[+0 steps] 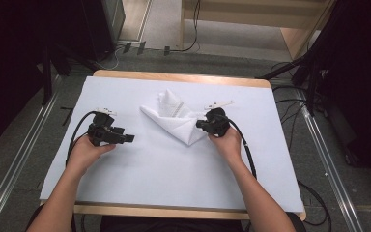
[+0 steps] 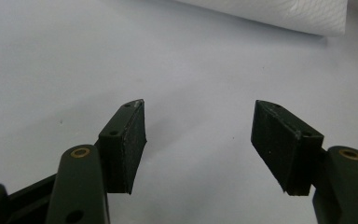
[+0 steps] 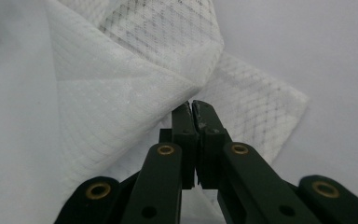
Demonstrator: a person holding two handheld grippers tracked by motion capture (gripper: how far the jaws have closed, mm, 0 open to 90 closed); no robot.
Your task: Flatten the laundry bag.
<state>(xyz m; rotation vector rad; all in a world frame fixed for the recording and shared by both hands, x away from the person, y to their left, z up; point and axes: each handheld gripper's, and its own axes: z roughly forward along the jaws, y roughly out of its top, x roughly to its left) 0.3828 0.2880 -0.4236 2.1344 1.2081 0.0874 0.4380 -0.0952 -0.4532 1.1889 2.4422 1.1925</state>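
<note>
So I'm mid-fold on this white cloth point(image 1: 176, 121), and here's where I'm at. My right tool point(image 1: 202, 125) has its jaws pressed together on the cloth's near right corner; in the right gripper view the tips point(image 3: 192, 112) sit tight against each other right at a folded edge, with the waffle-textured layers bunched just ahead of them and off to their left. Looks like a thin pinch, so I'd judge it could slip if I yank. My left tool point(image 1: 125, 138) is spread wide and has nothing in it, hovering low over the white sheet on the counter point(image 1: 174, 169), with the cloth well ahead of its jaws and a bit to their right; only a rolled edge point(image 2: 279, 16) peeks in at the top of the left gripper view. My take on doing this step well: keep the right tool clamped and move slow, lifting just enough that the corner clears the layers under it instead of dragging the whole pile. Bring the left tool in to pin or grab the opposite point first, otherwise the cloth probably just slides along. Then carry the corner over and line edge to edge before letting go.
</note>
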